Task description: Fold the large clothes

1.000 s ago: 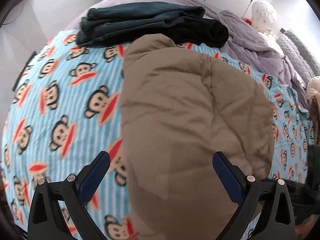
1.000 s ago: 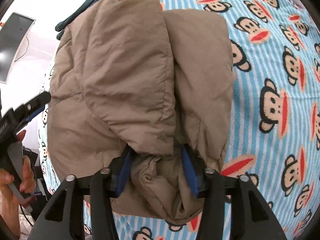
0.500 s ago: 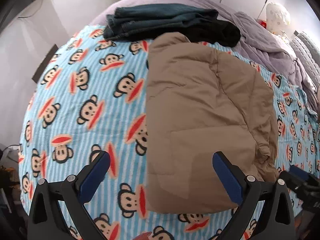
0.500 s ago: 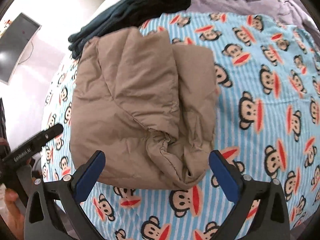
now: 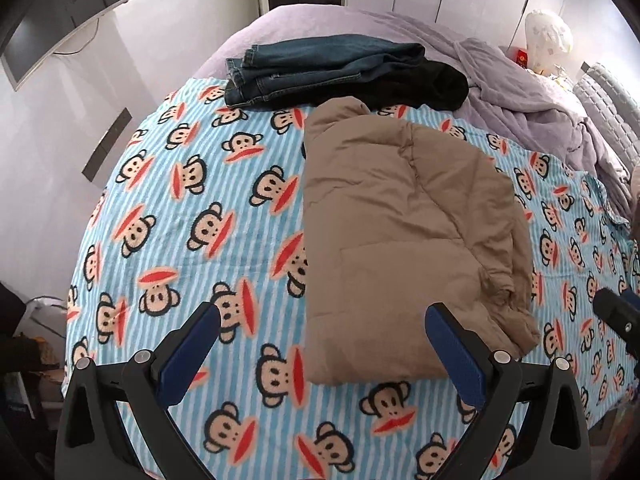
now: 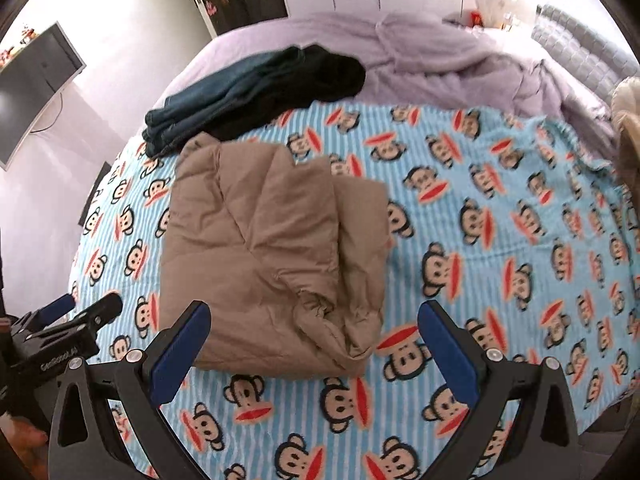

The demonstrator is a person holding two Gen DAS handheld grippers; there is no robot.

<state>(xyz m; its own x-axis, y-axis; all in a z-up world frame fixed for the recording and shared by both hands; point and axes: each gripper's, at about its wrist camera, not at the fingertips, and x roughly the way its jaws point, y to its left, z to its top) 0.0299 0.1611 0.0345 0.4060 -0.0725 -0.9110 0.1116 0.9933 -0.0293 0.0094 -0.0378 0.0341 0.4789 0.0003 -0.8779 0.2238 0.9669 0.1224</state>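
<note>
A tan padded jacket (image 5: 404,232) lies folded into a rough rectangle on the blue monkey-print blanket (image 5: 192,216); it also shows in the right wrist view (image 6: 272,256). My left gripper (image 5: 320,344) is open and empty, held back above the blanket near the jacket's near edge. My right gripper (image 6: 312,340) is open and empty, just in front of the jacket's bunched near corner. Neither touches the jacket.
Folded blue jeans (image 5: 320,66) and a black garment (image 5: 424,84) lie at the blanket's far edge. A crumpled lilac bedsheet (image 5: 532,112) covers the far right of the bed. A monitor (image 5: 60,12) hangs on the left wall. The bed's edge is close below both grippers.
My right gripper has let go of the jacket's near fold and opened wide. Both grippers have pulled back and up, so the jacket now looks smaller and lies free.
</note>
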